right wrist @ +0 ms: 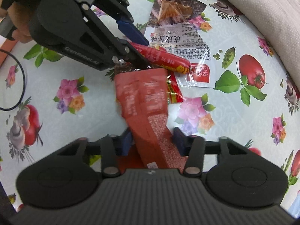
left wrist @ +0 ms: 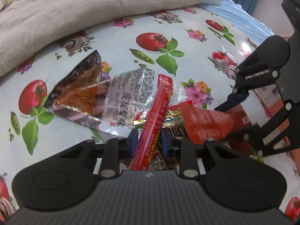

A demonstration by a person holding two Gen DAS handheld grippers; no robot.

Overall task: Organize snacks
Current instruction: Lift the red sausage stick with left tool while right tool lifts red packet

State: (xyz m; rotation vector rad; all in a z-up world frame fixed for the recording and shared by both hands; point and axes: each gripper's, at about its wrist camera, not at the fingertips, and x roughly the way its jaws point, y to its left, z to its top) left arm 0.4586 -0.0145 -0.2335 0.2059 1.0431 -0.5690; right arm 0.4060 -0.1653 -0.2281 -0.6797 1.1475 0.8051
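My left gripper is shut on a red sausage stick, which points away over the table; the stick also shows in the right wrist view. My right gripper is shut on an orange-red snack packet, also seen in the left wrist view. The right gripper comes in from the right in the left wrist view. The packet's far end touches the sausage. A clear shrimp-chip bag lies behind, with a small red-and-gold packet under the pile.
The table wears a tomato-and-flower plastic cloth. A beige blanket lies along the far edge. An orange box sits at the right. A black cable loop lies on the cloth at left.
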